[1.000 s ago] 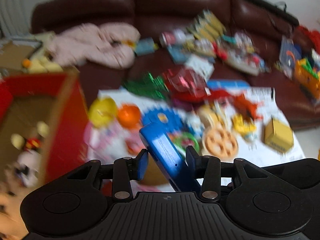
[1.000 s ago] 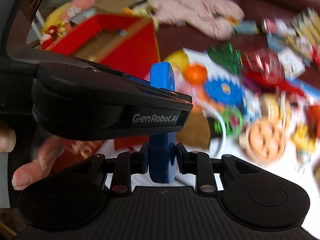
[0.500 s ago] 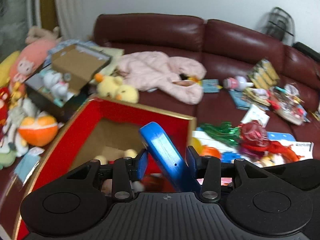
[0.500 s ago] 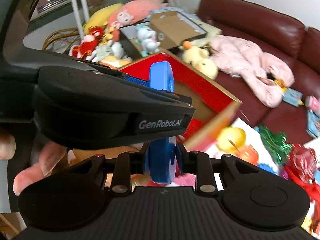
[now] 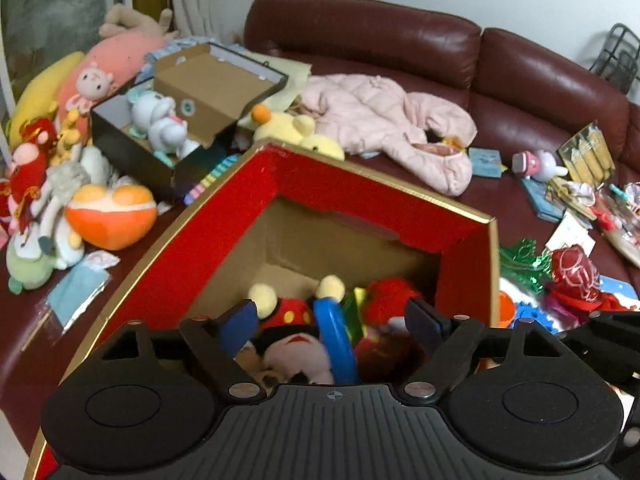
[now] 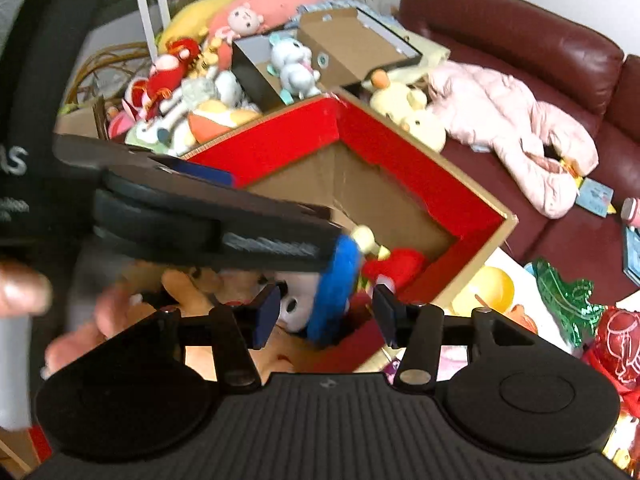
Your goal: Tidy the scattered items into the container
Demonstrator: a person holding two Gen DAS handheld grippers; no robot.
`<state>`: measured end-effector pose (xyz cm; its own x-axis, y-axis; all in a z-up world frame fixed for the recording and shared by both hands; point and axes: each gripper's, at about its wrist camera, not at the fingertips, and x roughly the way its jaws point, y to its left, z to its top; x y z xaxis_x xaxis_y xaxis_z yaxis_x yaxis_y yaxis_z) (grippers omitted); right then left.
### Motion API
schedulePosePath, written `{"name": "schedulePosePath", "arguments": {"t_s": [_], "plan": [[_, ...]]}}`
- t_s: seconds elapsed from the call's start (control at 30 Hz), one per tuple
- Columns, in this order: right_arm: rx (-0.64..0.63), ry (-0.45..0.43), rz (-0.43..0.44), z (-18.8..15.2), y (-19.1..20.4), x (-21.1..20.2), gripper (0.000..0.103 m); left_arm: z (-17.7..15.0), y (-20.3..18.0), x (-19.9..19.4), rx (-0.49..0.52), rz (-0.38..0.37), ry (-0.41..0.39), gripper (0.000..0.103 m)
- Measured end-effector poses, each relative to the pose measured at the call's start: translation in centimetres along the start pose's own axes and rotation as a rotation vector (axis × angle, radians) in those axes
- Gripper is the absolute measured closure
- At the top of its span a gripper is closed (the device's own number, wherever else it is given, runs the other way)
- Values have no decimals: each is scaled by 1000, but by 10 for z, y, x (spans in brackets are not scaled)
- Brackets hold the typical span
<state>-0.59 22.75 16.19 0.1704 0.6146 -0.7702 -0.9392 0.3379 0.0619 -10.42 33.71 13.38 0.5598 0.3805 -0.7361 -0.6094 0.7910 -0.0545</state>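
Both sets of tongs hung over the red box [image 5: 360, 184], and both had just been opening. The left tongs [image 5: 334, 322] stood spread wide, their pads clear of the blue ring [image 5: 334, 336], which stood on edge between them above the plush toys [image 5: 292, 320] in the box. The right tongs [image 6: 326, 312] were parted too, with the same blurred ring loose between their pads, touching neither.
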Motion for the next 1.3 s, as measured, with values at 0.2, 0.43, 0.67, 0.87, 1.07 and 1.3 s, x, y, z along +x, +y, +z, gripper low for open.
{"name": "schedulePosePath", "arguments": {"t_s": [0.2, 0.43, 0.67, 0.87, 1.07, 1.3], "plan": [[25, 30, 22, -6, 0, 5, 37, -14, 8, 8, 28, 51, 34, 13], [-52, 74, 69, -13, 16, 7, 27, -36, 14, 8, 94, 89, 67, 11], [-142, 118, 80, -21, 34, 11, 19, -62, 21, 5, 102, 97, 97, 11], [-263, 166, 65, -25, 50, 14, 14, -77, 29, 1, 86, 94, 136, 10], [-372, 191, 28, -30, 64, 16, 10, -87, 32, 0, 93, 109, 152, 9], [-400, 217, -2, -32, 64, 18, 8, -91, 33, -1, 99, 113, 151, 9]]}}
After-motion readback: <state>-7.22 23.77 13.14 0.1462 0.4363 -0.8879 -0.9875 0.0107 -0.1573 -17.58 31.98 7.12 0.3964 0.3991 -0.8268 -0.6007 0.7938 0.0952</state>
